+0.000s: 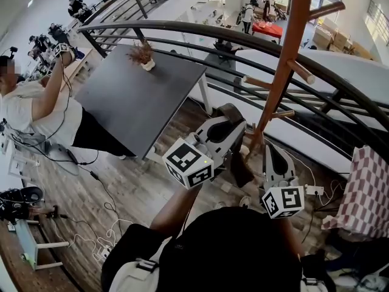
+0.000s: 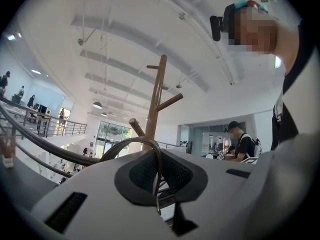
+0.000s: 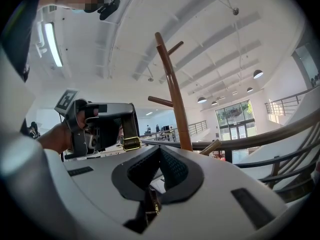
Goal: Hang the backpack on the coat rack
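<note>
Left gripper (image 1: 233, 125): clenched on the top loop (image 2: 134, 142) of the backpack (image 1: 240, 165) — the brown strap arches over its closed jaws.
Right gripper (image 1: 271, 148): clamped on a thin brown strap (image 3: 149, 200) with a small metal fitting.
Backpack: brown, held up between both grippers, just beside the coat rack (image 1: 284, 62).
Coat rack: wooden, upright beside the curved railing (image 1: 182, 28); a lower peg (image 2: 136, 127) sits near the loop — contact cannot be told.

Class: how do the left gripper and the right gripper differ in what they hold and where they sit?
The left gripper is shut on a brown strap loop; the right gripper is shut on a dark strap with a gold fitting. In the head view the left gripper sits left of the coat rack's lower pole, the right gripper right of it. Both are shut.
</note>
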Motion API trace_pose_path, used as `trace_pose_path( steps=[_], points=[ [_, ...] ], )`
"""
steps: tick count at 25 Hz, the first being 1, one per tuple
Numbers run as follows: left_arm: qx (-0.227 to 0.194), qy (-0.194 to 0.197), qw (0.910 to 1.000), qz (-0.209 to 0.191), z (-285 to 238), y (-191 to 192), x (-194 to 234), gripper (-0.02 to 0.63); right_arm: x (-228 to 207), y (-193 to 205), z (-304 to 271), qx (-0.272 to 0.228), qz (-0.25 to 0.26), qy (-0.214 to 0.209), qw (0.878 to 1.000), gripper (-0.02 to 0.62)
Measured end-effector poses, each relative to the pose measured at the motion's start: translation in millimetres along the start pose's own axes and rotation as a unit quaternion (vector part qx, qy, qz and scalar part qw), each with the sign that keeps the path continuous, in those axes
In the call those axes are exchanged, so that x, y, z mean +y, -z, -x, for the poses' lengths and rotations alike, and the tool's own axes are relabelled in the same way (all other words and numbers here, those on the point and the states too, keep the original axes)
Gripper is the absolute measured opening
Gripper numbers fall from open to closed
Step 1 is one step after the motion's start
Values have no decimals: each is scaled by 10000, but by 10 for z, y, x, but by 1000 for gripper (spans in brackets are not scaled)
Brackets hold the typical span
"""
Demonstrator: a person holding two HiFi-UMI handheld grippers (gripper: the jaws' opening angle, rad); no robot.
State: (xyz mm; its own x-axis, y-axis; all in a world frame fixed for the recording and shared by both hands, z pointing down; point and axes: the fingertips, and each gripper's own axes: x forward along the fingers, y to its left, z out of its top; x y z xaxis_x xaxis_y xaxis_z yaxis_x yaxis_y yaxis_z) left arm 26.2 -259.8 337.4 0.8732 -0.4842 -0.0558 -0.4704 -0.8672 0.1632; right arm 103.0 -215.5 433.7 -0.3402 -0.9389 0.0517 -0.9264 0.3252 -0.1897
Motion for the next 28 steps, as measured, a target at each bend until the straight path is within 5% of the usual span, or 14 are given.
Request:
trace_pose_path(
  steps=[28],
  points=[
    [-229, 525, 9979, -308, -468, -664, 73, 17, -272, -96, -119, -36, -44, 108, 9999, 12]
  ],
)
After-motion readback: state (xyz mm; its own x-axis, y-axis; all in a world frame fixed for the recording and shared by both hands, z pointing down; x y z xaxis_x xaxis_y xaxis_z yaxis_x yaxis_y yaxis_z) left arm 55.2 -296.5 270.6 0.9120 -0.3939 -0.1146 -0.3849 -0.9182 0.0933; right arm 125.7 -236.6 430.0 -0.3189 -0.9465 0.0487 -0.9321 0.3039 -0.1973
